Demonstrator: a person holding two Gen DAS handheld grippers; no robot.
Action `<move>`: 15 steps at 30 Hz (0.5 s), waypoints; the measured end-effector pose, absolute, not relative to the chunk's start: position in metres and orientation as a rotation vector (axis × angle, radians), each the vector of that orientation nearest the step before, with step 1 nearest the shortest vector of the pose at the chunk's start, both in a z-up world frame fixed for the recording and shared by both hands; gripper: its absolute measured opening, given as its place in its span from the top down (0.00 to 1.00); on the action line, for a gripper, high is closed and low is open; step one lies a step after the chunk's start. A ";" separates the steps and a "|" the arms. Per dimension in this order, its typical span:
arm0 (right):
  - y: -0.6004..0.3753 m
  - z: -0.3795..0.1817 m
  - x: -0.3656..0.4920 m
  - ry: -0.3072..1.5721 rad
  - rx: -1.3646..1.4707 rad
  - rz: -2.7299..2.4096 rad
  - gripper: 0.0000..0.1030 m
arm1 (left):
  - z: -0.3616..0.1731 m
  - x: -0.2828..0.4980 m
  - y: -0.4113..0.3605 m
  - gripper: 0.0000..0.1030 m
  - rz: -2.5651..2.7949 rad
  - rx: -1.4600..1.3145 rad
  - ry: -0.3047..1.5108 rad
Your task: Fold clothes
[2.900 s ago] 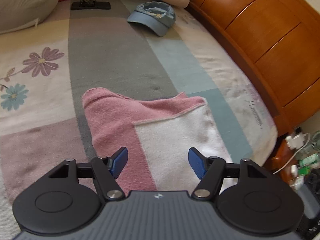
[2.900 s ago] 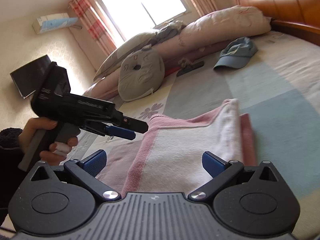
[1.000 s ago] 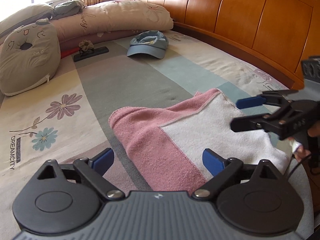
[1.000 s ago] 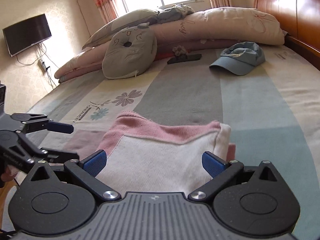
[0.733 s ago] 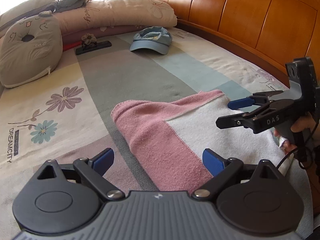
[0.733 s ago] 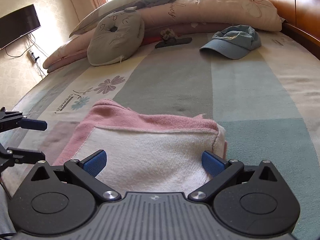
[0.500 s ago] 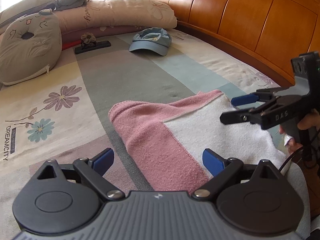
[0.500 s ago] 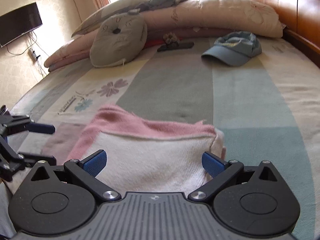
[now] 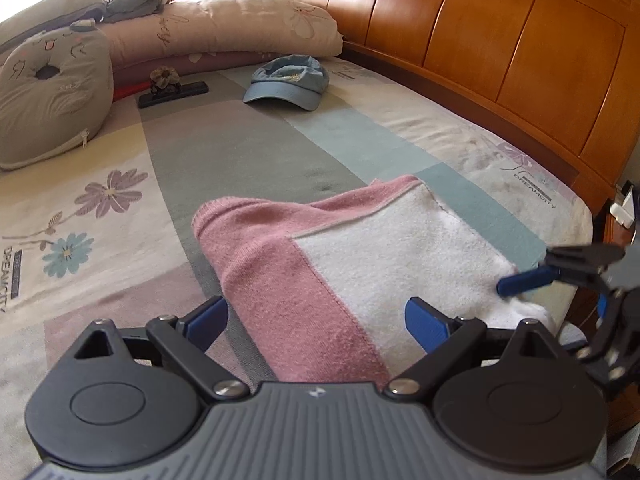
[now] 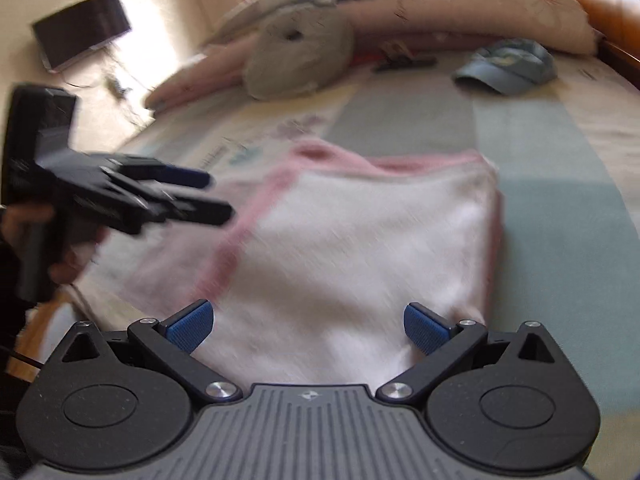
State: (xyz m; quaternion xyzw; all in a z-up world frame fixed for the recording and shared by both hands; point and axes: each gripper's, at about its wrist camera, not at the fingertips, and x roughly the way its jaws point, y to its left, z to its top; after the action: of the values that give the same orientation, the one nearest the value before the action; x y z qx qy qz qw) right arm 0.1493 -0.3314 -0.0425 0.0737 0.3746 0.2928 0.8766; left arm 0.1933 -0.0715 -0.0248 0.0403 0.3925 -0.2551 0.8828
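Pink-and-white garment (image 9: 352, 256) lay doubled flat on bed (image 9: 248, 152), near its edge. My left gripper (image 9: 316, 320) and right gripper (image 10: 308, 324) both spread wide, empty. Judged soft, light, limp; grip at corners

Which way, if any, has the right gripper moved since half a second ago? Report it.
Yes. Left wrist view: the right gripper came from the towel's far right edge down to its near right corner.
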 end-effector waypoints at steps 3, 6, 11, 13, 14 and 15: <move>-0.336 -0.052 0.134 0.802 0.167 0.593 0.00 | -0.028 0.185 -0.072 0.08 -0.549 0.071 0.831; -0.338 -0.046 0.122 0.786 0.178 0.581 0.00 | -0.030 0.182 -0.073 0.08 -0.544 0.063 0.843; -0.325 -0.044 0.112 0.790 0.155 0.586 0.00 | -0.030 0.176 -0.074 0.08 -0.521 0.047 0.850; -0.326 -0.052 0.110 0.822 0.140 0.541 0.00 | -0.031 0.172 -0.072 0.08 -0.517 0.043 0.852; -0.327 -0.055 0.108 0.838 0.132 0.511 0.00 | -0.031 0.171 -0.071 0.08 -0.514 0.040 0.855; -0.331 -0.056 0.105 0.838 0.139 0.499 0.00 | -0.032 0.169 -0.069 0.08 -0.511 0.037 0.858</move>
State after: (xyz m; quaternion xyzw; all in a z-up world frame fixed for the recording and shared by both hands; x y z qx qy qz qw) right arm 0.1055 -0.3308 -0.0557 0.0668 0.4025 0.2395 0.8810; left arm 0.1691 -0.0692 -0.0319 0.0176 0.4115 -0.2451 0.8777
